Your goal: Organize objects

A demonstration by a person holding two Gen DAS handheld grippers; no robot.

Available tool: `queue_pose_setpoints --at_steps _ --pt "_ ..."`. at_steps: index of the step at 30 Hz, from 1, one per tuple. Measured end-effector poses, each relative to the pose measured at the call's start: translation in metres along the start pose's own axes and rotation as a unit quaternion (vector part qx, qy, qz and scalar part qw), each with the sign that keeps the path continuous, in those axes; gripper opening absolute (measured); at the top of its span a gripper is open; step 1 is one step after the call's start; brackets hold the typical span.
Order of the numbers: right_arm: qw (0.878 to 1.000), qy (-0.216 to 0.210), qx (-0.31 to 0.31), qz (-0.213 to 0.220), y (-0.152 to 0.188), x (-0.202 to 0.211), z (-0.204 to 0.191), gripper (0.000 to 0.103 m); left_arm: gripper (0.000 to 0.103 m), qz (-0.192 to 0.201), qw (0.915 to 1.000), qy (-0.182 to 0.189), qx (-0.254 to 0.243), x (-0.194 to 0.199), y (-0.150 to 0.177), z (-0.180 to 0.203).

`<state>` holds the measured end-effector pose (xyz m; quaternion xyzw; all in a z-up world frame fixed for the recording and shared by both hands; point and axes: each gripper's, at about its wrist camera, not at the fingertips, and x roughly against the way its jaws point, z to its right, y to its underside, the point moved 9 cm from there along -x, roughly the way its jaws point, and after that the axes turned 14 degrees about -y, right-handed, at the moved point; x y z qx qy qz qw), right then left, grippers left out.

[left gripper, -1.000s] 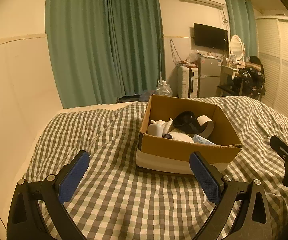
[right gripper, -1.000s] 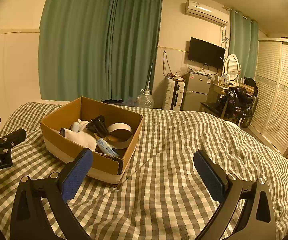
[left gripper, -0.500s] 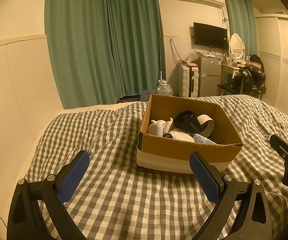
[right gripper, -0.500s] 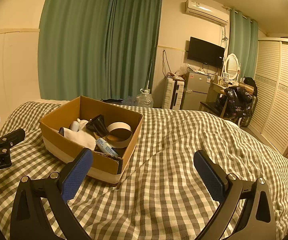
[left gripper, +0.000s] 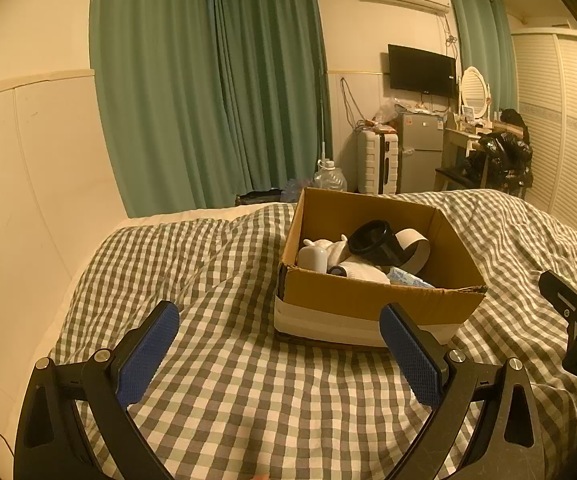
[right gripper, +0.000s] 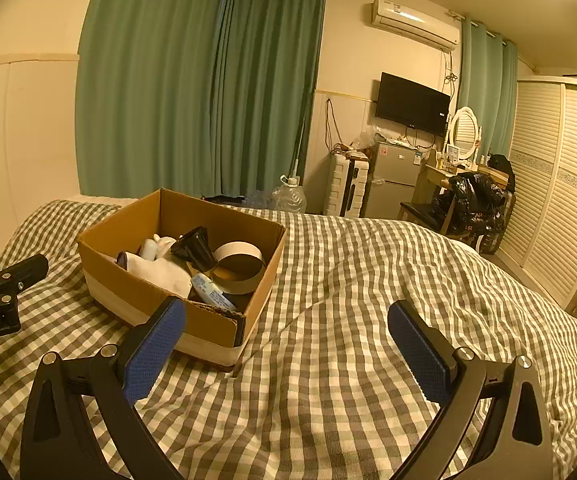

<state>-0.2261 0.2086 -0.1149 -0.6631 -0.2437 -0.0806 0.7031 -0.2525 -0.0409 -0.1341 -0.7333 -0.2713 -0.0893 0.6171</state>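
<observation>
A cardboard box [left gripper: 372,300] sits on the checked bedspread [left gripper: 224,392], just ahead of both claws; it holds a black cup [left gripper: 374,240], a wide tape ring [right gripper: 238,266], a white bottle [left gripper: 313,258], a white cloth [right gripper: 160,274] and a blue-labelled tube [right gripper: 212,295]; nothing lies loose on the bed, so the sorting looks either not yet begun or nearly finished, and which I cannot tell. The left claw [left gripper: 278,354] hangs released and empty; the right claw [right gripper: 288,346] likewise, spread wide. The tube's long axis runs from the box's near corner toward its middle; the cup lies tipped, its mouth facing left in the left wrist view.
</observation>
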Motion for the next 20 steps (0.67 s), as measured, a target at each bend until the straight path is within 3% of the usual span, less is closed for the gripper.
queue_pose_setpoints --at_steps 20 --pt "1.000 0.000 0.001 -0.002 0.0017 -0.0011 0.0001 0.101 0.103 0.008 0.9999 -0.013 0.000 0.0008 -0.0018 -0.0033"
